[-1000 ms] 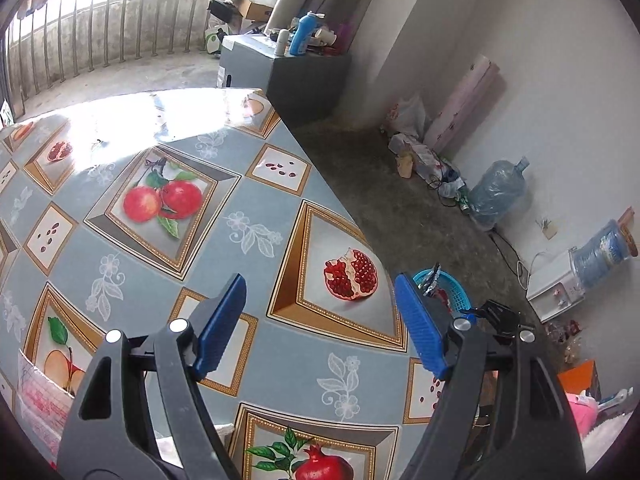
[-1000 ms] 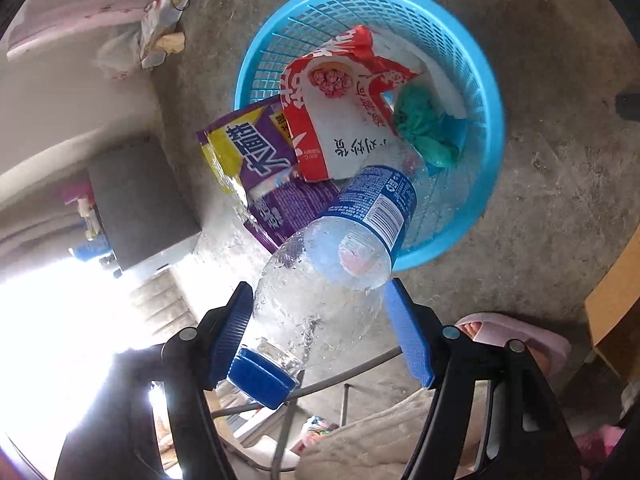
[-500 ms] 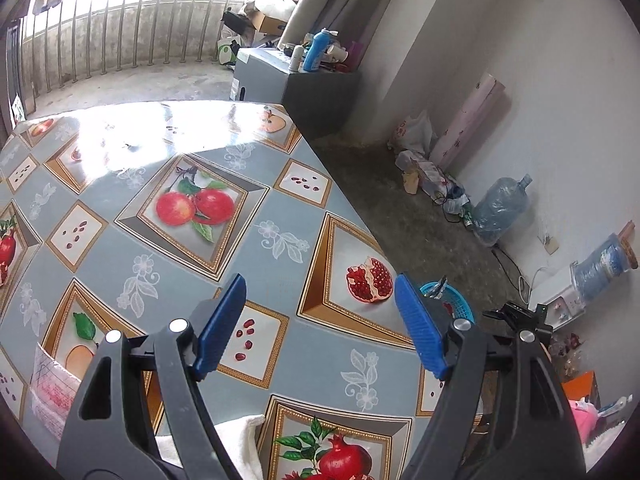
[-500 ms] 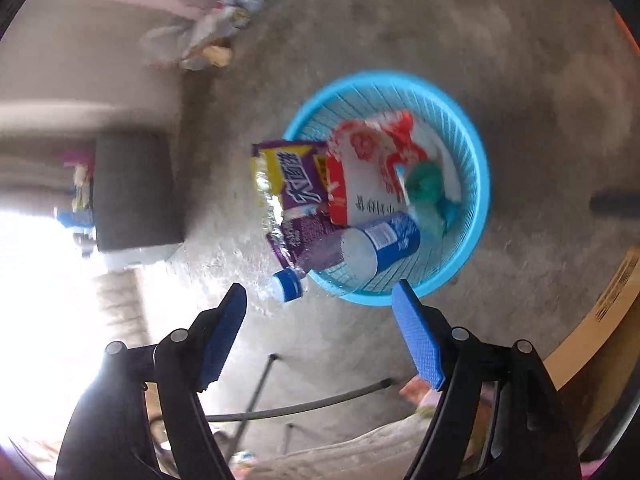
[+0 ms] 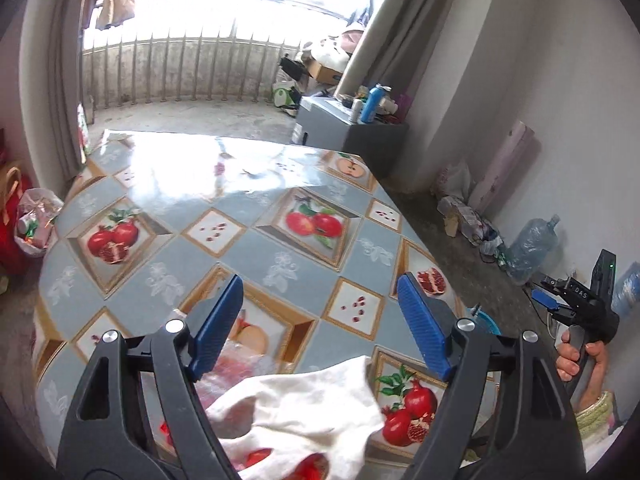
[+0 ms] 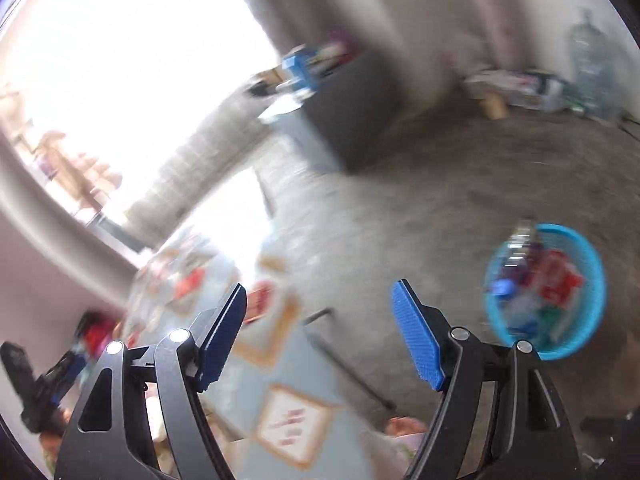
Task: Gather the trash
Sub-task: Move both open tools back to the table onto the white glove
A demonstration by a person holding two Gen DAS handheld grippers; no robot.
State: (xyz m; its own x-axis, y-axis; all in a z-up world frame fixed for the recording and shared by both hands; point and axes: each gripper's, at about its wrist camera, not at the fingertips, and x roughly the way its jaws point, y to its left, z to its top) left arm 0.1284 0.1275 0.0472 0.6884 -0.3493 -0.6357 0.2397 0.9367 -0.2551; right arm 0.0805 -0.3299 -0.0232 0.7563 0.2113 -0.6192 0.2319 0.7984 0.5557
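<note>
My left gripper (image 5: 320, 320) hangs with its blue pads spread wide and empty over the near edge of the fruit-print table (image 5: 248, 216), above a white cloth (image 5: 304, 416) and a pink wrapper (image 5: 236, 368) lying there. My right gripper (image 6: 318, 330), equally wide and holding nothing, points past the table's right edge. The blue basket (image 6: 592, 280) stands on the concrete floor (image 6: 400, 208), trash heaped inside; that view is blurred.

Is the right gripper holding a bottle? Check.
No. The right gripper is open with nothing between its fingers; the bottle lies in the blue basket.
</note>
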